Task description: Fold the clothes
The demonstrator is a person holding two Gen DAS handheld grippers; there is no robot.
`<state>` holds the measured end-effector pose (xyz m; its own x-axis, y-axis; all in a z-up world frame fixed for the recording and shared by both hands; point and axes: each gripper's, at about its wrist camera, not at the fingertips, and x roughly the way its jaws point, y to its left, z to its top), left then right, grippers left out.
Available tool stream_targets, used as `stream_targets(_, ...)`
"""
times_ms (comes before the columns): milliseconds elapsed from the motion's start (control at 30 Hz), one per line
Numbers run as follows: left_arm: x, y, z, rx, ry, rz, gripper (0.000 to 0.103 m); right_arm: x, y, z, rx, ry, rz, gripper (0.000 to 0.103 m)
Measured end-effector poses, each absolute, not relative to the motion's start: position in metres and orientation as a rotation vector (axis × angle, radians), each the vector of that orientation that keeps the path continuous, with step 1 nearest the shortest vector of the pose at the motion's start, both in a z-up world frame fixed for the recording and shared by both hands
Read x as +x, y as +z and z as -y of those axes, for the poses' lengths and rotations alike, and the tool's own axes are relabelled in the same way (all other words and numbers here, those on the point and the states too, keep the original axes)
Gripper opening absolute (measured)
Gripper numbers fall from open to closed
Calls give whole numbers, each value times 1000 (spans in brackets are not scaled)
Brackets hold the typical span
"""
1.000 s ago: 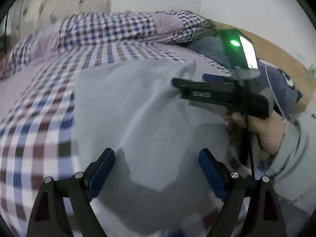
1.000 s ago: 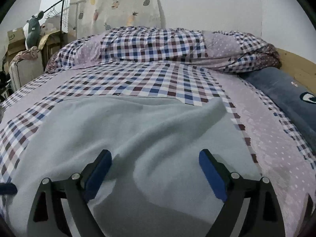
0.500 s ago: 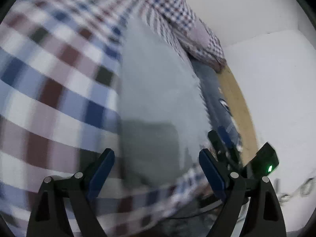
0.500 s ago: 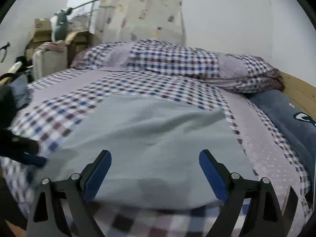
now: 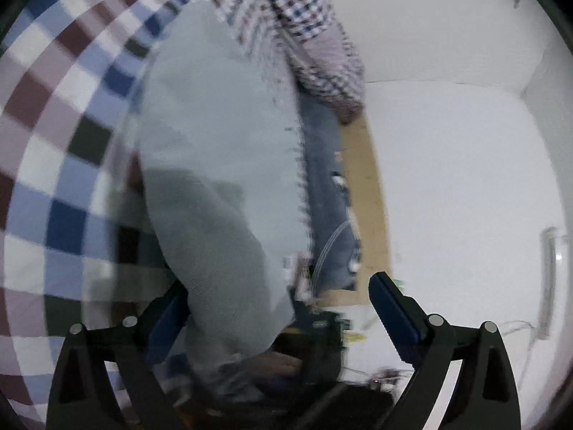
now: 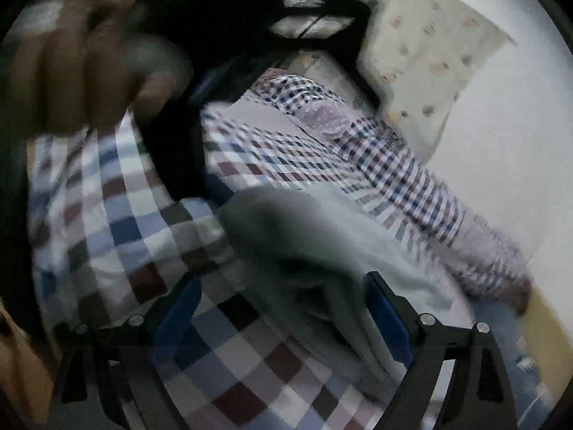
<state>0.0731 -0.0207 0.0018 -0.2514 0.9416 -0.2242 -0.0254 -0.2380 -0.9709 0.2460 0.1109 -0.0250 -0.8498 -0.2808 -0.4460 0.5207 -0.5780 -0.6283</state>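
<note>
Left wrist view shows the left gripper [image 5: 277, 308], fingers spread, astride the grey garment [image 5: 218, 136] running toward twelve o'clock on the checked bedsheet [image 5: 68, 114]; the right gripper [image 6: 283, 310], likewise parted, probably seeks a fold edge.

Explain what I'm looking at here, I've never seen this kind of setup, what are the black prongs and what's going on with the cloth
No robot here: a person holds a hand-held grasping tool in each hand, and each tool carries a wide-angle camera looking along its two blue-padded prongs. One picture comes from the left tool, the other from the right tool. Both are tilted and blurred by motion. A pale grey garment lies on a bed with a checked sheet. Both tools stand open; cloth lies between the prongs but nothing is gripped yet. In the right tool's view, the dark blurred shape at the top left is the person's hand, apparently holding the other tool.
</note>
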Motion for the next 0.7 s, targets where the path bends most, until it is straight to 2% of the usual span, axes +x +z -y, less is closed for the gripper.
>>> stream_targets(67, 68, 7, 22, -1200, 1574, 1230, 97, 241, -33, -101, 357, -2435, -1201, 94)
stream_targets(267, 62, 2, 20, -1229, 1541, 1241, 97, 231, -36, -88, 224, -2530, -1355, 94)
stream_targets(500, 71, -3, 23, -1242, 1521, 1239, 97, 237, -53, -76, 220, -2431, -1445, 93)
stream_targets(567, 72, -3, 23, -1241, 1524, 1234, 97, 230, -53, -72, 249, -2422, -1419, 93)
stream_targets(600, 71, -5, 24, -1243, 1527, 1236, 97, 227, -50, -72, 267, -2425, -1392, 79)
stream_targets(633, 71, -6, 25, -1246, 1529, 1238, 97, 222, -47, -72, 287, -2442, -1371, 40)
stream_targets(700, 71, -9, 30, -1237, 1551, 1239, 97, 216, -41, -73, 339, -2454, -1331, 35)
